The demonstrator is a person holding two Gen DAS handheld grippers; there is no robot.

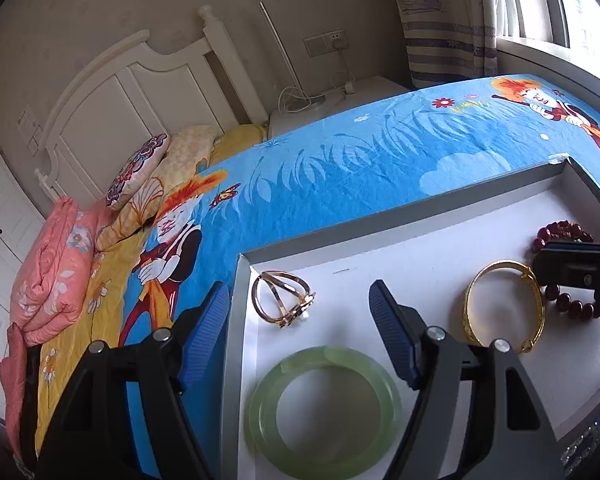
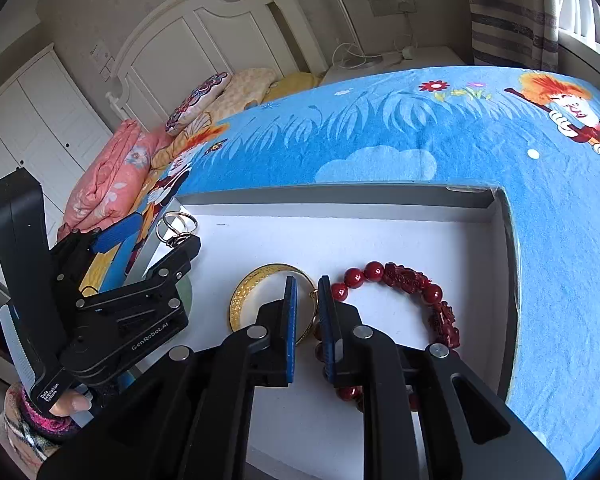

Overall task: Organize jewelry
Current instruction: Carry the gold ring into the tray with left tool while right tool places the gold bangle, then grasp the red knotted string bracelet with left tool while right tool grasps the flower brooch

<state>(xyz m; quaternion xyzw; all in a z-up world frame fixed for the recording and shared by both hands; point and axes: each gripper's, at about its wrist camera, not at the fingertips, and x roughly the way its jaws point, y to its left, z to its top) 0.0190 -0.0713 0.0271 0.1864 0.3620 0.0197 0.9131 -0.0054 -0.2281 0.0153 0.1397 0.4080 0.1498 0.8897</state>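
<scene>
The left gripper [image 1: 300, 304] is seen with jaws spread wide, nothing pinched; one blue pad hangs over the tray's left wall, the other over the tray floor. Between them, at centre frame, lies a rose-gold crossed-loop metal bangle [image 1: 282, 298], with a pale green jade bangle [image 1: 324, 410] below it at lower centre. The right gripper [image 2: 307, 300] is seen with jaws nearly pressed together, a narrow gap left, the rim of a gold metal bangle [image 2: 260, 292] within it; contact cannot be told. A dark red beaded bracelet [image 2: 412, 280] lies just right. All lie in a shallow grey-walled white tray [image 2: 340, 196] on a blue cartoon-print bed cover [image 2: 420, 120].
</scene>
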